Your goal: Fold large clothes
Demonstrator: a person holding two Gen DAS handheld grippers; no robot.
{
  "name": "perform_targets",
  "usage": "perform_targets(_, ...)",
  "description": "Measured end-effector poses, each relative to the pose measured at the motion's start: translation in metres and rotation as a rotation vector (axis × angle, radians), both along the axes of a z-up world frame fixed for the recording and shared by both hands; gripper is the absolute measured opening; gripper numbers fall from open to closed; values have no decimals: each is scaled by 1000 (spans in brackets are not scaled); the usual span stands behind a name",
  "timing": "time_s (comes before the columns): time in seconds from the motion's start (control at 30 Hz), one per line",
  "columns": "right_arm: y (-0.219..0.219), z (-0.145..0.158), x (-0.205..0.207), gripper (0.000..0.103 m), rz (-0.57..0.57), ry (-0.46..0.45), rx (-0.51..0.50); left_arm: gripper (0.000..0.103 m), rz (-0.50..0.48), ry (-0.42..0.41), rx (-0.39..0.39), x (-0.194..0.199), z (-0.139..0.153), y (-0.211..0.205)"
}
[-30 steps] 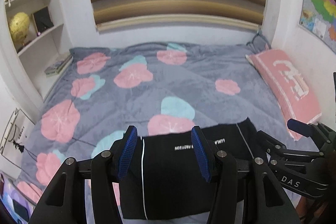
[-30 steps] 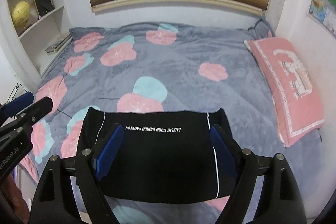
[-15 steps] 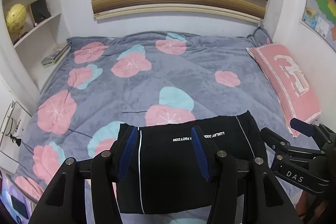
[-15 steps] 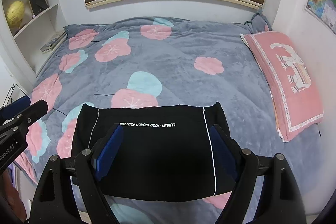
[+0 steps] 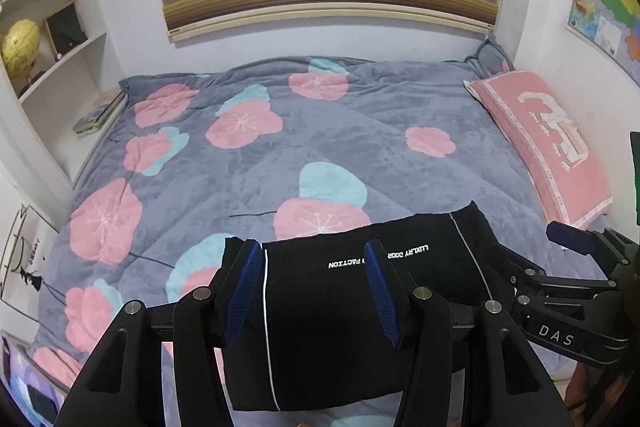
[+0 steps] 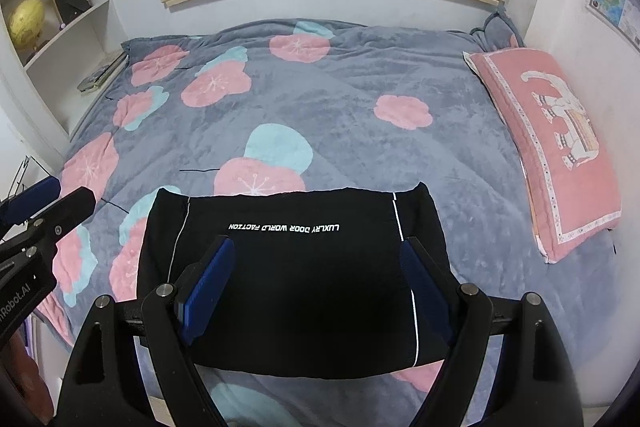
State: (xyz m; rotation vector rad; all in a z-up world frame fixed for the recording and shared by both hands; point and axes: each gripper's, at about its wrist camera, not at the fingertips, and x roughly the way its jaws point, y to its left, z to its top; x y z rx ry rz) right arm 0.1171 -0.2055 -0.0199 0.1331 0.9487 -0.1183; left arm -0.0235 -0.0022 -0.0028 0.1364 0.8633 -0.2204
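Note:
A folded black garment (image 5: 340, 327) with thin white stripes and a line of white lettering lies flat near the front edge of the bed. My left gripper (image 5: 312, 251) hovers over its left half, open, with nothing between the blue pads. My right gripper (image 6: 320, 247) hovers over the same garment (image 6: 300, 279), jaws spread wider and holding nothing. Each gripper shows in the other's view: the right gripper (image 5: 568, 243) at the right edge, the left gripper (image 6: 40, 195) at the left edge.
A grey bedspread (image 5: 360, 131) with pink and teal flowers covers the bed. A pink pillow (image 5: 544, 143) lies along the right wall. White shelves (image 5: 60, 67) with books and a gold globe (image 5: 20, 47) stand on the left. A striped blind hangs behind.
Both views have drifted only slightly. The garment lies still and both grippers keep the same gap.

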Motion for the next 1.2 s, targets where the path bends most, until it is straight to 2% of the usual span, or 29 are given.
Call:
perform_targets(0.8,6,-6,3,86,37,2,12,55,3,-15,31,3,-3,5)
perform_targets(1.03,16,-5,3,86,76,-6,2,55,45,-22,28,6,-5,13)
perform_targets(1.2,19,-6,3,86,97,-8,-8,55,104,12,8,16,-12,29)
